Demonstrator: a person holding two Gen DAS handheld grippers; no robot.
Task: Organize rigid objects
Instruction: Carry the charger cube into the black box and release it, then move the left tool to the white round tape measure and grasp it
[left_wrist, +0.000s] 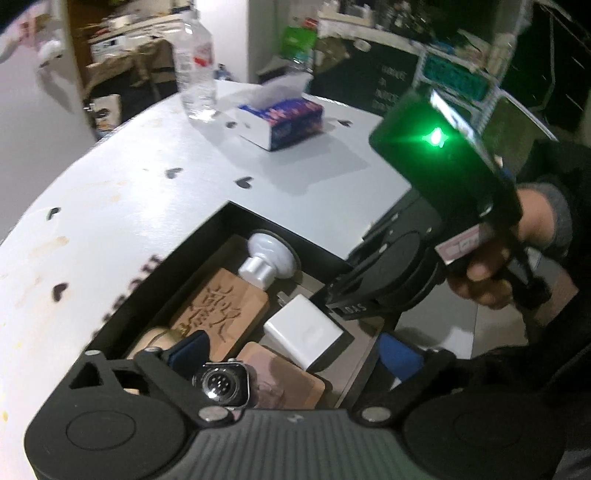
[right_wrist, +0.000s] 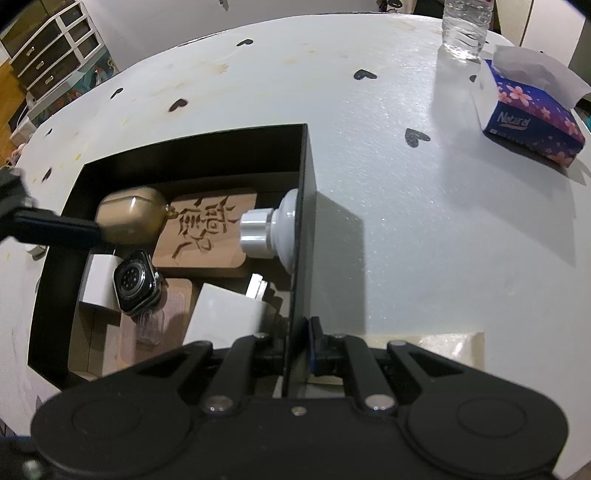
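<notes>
Left wrist view only: right gripper seen from outside, a hand on its handle, green LED lit on its body. Also a blue finger of the left gripper over the box, second blue pad far off to the right. Left jaws wide apart, nothing between them.

Right wrist view only: right jaws pinched shut on the box's right wall, one finger inside, the other outside. A tan earbud case shows fully here, at the box's left, with a black finger of the left gripper reaching to it; can't tell if they touch. A second small white charger at the left wall shows only here.

Both views: black open-top box on a white table with black heart marks. Inside: engraved wooden plaque, white knob-like part against the right wall, watch body face-down with sensor side up, larger white charger, plain wooden block under the watch. Items lie crowded, touching.

Outside box, far side of table: tissue box, water bottle.
</notes>
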